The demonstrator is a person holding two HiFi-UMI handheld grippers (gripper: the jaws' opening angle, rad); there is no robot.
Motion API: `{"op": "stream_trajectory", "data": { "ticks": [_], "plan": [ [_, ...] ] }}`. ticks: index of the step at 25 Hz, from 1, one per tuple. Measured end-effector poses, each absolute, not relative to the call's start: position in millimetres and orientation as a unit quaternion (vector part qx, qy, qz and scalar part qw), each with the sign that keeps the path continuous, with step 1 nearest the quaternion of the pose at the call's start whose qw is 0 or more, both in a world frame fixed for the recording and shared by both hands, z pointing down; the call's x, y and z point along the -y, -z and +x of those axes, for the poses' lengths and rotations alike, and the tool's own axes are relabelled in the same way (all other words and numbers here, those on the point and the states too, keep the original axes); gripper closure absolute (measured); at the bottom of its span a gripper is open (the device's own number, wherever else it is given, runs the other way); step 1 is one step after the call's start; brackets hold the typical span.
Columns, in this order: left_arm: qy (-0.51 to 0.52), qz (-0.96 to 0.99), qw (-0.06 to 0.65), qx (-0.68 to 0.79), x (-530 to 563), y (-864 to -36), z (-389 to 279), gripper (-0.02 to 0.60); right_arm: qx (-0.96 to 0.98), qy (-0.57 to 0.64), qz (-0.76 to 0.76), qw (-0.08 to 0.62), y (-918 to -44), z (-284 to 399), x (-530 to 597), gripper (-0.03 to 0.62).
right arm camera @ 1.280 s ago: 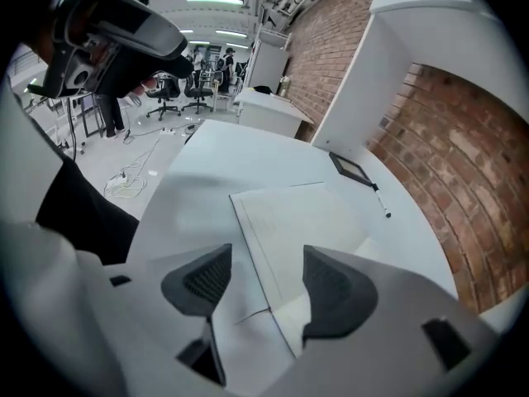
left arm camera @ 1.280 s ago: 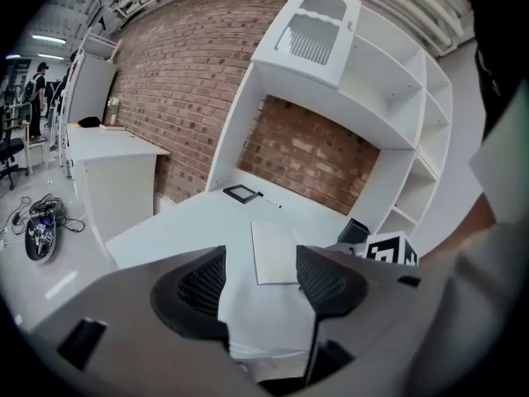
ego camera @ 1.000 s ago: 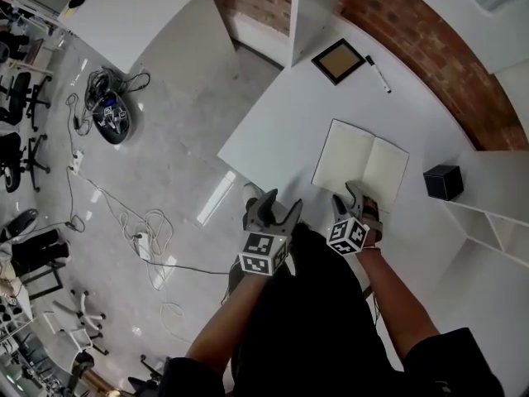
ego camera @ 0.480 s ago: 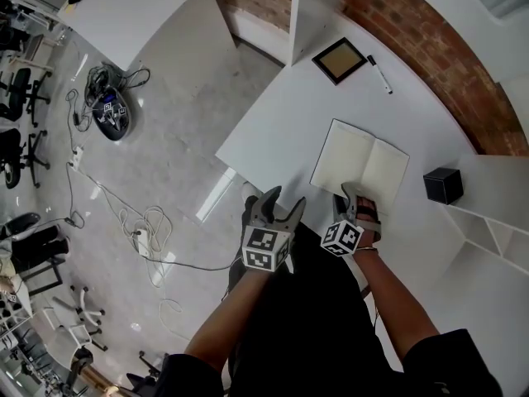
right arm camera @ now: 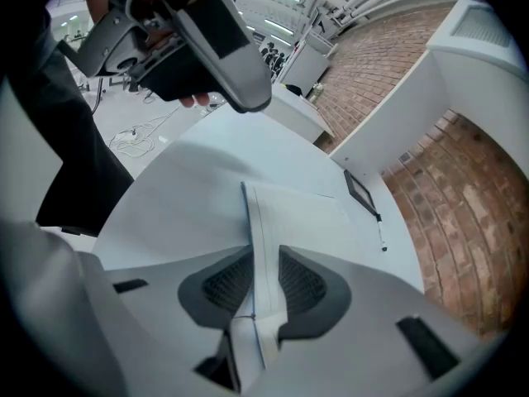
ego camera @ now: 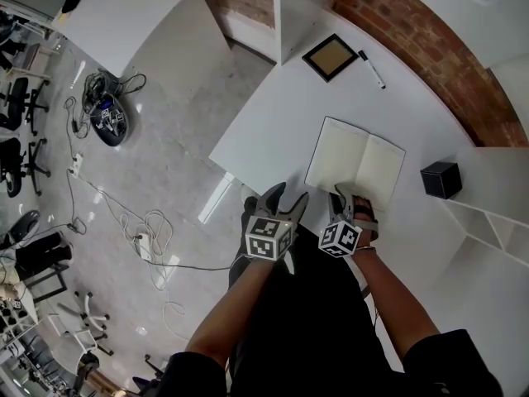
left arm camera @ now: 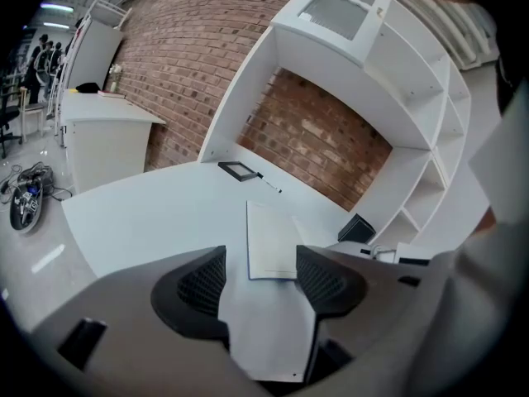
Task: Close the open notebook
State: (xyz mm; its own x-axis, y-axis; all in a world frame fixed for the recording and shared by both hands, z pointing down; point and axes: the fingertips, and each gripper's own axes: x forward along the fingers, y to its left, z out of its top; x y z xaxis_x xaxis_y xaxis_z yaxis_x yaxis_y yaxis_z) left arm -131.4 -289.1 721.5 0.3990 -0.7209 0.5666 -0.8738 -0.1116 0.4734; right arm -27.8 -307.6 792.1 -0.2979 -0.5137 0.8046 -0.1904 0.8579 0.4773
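Pinching the near edge of the notebook point(ego camera: 355, 162) at its right-hand leaf, my right gripper point(right arm camera: 254, 284) has just been closing its jaws, and the pads now press on the paper. The notebook lies open by the near edge of the desk point(ego camera: 264, 131). I judge it best to grip lightly, then swing the leaf over the spine. My left gripper point(ego camera: 288, 193) hangs wide and empty off that edge. Near the right edge stands a black box point(ego camera: 440, 179); I cannot tell its contents.
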Motion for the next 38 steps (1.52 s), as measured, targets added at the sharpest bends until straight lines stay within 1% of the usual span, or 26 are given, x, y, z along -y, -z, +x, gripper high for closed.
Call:
{"op": "stream_trajectory", "data": {
  "ticks": [4,7,10,16,20,21,25,26,29,33,38],
  "plan": [
    [-0.089,0.733,0.419,0.528,295,-739,-117,0.337,0.802,0.137,0.232,0.534,-787,-25,308,0.508],
    [-0.083,0.727,0.453,0.509,294,-752,-104,0.337,0.806,0.130,0.239,0.526,-784,-23,307,0.510],
    [-0.058,0.710,0.491,0.501,295,-759,-98,0.337,0.812,0.122,0.244,0.516,-780,-23,306,0.511],
    [-0.005,0.687,0.547,0.479,304,-767,-87,0.337,0.820,0.110,0.256,0.500,-777,-18,306,0.516],
    [0.015,0.682,0.561,0.470,307,-767,-83,0.340,0.821,0.106,0.260,0.498,-776,-17,306,0.516],
    [0.014,0.685,0.558,0.468,308,-766,-82,0.350,0.821,0.105,0.261,0.497,-777,-16,306,0.516],
    [0.021,0.682,0.562,0.467,311,-763,-83,0.459,0.821,0.102,0.267,0.494,-777,-14,305,0.517],
    [0.024,0.679,0.568,0.464,311,-762,-83,0.477,0.821,0.100,0.268,0.494,-777,-14,305,0.517],
    [0.018,0.675,0.577,0.459,312,-762,-81,0.495,0.822,0.089,0.269,0.494,-777,-13,305,0.514],
    [0.007,0.684,0.569,0.457,312,-754,-77,0.513,0.833,0.063,0.274,0.476,-767,-11,300,0.508],
    [0.011,0.691,0.559,0.457,312,-740,-73,0.526,0.842,0.036,0.298,0.448,-750,-3,293,0.534]
  ]
}}
